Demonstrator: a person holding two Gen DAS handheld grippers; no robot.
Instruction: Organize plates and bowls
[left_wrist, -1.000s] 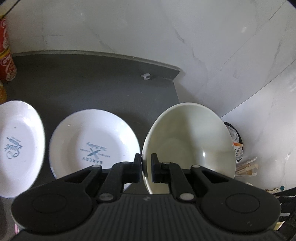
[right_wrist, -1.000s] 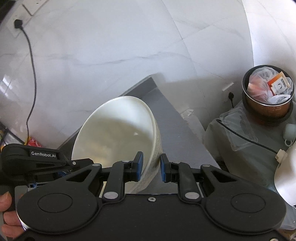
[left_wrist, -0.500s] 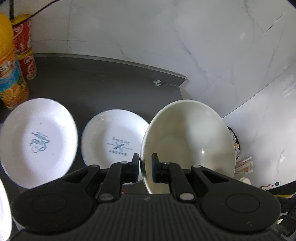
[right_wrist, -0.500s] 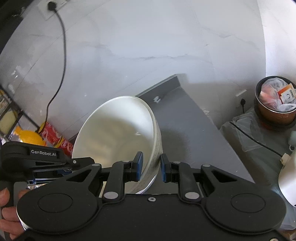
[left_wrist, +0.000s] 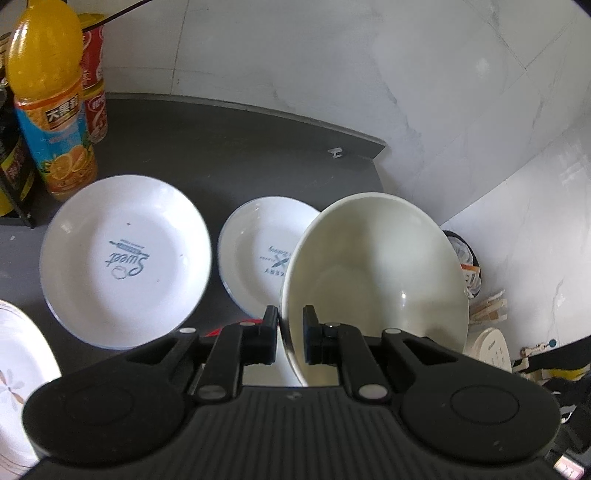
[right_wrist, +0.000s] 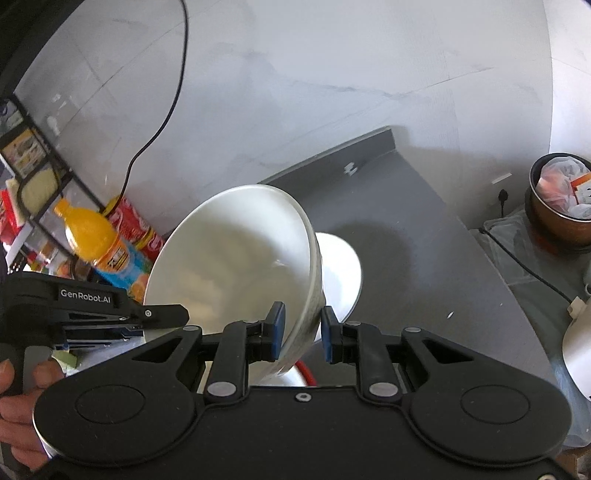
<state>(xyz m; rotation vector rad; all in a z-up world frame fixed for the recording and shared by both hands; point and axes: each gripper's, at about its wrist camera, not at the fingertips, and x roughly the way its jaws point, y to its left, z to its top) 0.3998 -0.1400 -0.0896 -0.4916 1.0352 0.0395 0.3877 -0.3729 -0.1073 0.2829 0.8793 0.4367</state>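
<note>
Grey, matt and flat underneath: working above the table (left_wrist: 221, 155), with the held ware lifted off it. Looking down on glossy white crockery, taking in a wide round plate (left_wrist: 125, 258) with a blue "Sweet" print, lying flat near a smaller plate (left_wrist: 258, 243) printed "BAKERY", the two apart. Catching only the edge of a flowered plate (left_wrist: 18, 369) at the near left.

Holding a deep cream bowl (left_wrist: 376, 273) by its thin rim in the left gripper (left_wrist: 290, 332), pads pinching the wall from both sides. Tilting it so that the smooth inside is facing the camera and part of the smaller plate is being hidden. Clamping the rim of a white bowl (right_wrist: 236, 258) the same way in the right gripper (right_wrist: 303, 332), blue pads either side, mouth tipping left, outside faintly speckled. Not managing to tell whether these are one shared bowl or two.

Judging the step as mid-carry: bringing bowl ware toward a resting place, with nothing looking stacked yet. Calling next for levelling the tilt, lowering slowly onto bare table or onto a like-shaped piece, and parting the pads only once the foot is bearing. Guarding against slip: hard slick glaze, thin curved rim, little to bite on. Steering clear of the orange bottle (left_wrist: 48, 103), tall plastic standing at the far left.
</note>
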